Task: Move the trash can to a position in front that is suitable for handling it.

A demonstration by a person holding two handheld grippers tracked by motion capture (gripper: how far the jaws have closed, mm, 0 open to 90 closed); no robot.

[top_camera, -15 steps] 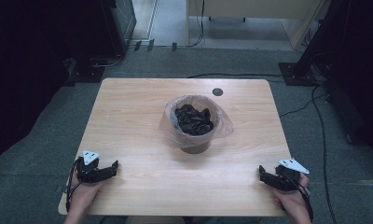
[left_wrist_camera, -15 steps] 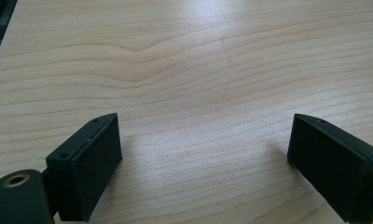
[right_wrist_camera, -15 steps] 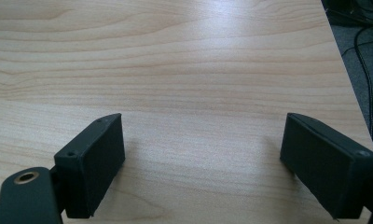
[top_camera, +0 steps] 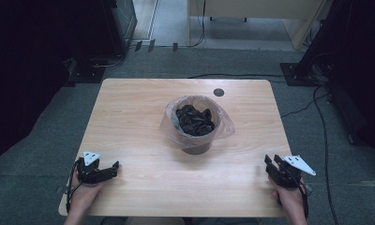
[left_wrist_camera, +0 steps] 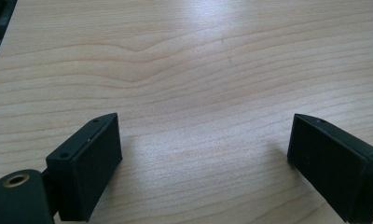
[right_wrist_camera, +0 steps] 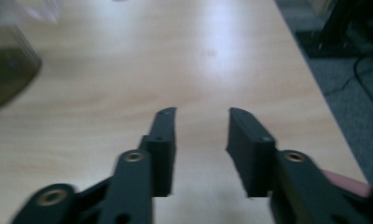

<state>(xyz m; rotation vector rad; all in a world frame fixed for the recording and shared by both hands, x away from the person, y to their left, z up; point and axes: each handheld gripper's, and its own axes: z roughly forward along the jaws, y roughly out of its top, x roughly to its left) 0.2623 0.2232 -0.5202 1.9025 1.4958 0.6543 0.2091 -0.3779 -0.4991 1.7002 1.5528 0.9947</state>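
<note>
While bin (top_camera: 195, 123) sits central, open grippers flank edges.

A lab-like workroom: wooden table (top_camera: 129, 117), grey carpet (top_camera: 45, 136), floor cables (top_camera: 317, 103), dark equipment stands (top_camera: 312, 61).

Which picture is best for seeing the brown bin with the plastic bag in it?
The high view: the brown bin lined with a clear plastic bag shows whole at mid-table, dark stuff inside. The right gripper view catches just a blurred edge of it at top left. The left gripper view looks at bare wooden table.
</note>
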